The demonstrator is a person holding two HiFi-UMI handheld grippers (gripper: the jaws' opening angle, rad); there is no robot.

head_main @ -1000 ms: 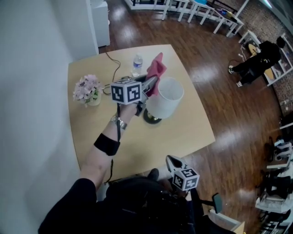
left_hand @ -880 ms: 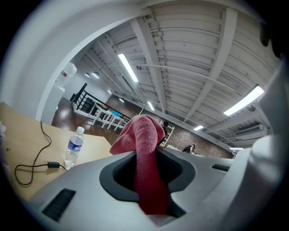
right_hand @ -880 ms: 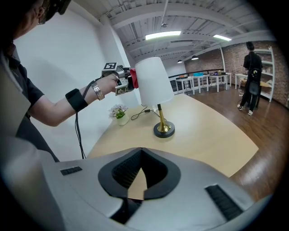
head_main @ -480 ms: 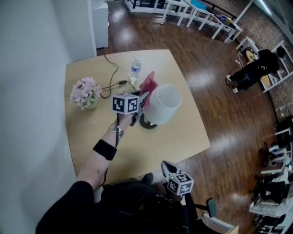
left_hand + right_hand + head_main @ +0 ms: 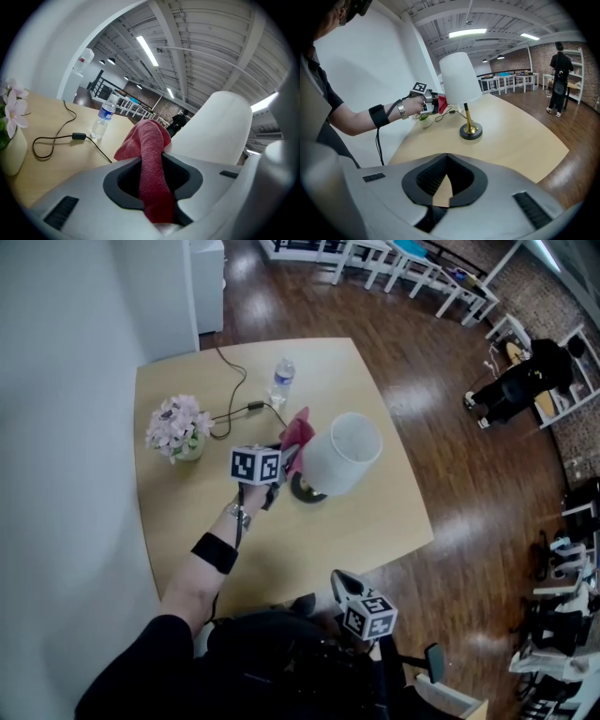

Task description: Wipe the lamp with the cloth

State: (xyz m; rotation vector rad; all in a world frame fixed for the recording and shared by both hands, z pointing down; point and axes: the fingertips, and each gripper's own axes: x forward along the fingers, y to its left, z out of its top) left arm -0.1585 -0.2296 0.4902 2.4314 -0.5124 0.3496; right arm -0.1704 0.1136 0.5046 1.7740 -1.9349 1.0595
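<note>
Left gripper (image 5: pixel 292 455) jaws clamped on cloth (image 5: pixel 298 431). Cloth just beside lamp (image 5: pixel 343 454) shade. Right gripper (image 5: pixel 346 577) near table (image 5: pixel 375 521) edge, jaws together, empty.

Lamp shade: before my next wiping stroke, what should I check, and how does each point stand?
1. Cloth clamped in left gripper: ok.
2. Cloth pressed against lamp shade: cannot tell; it sits right beside the shade.
3. Lamp base flat on the table, lamp upright: ok.
4. Right gripper steadying the lamp: not ok; jaws together, empty, apart from the lamp.
5. Cord and water bottle out of the stroke's path: ok, both lie beyond the cloth.
</note>
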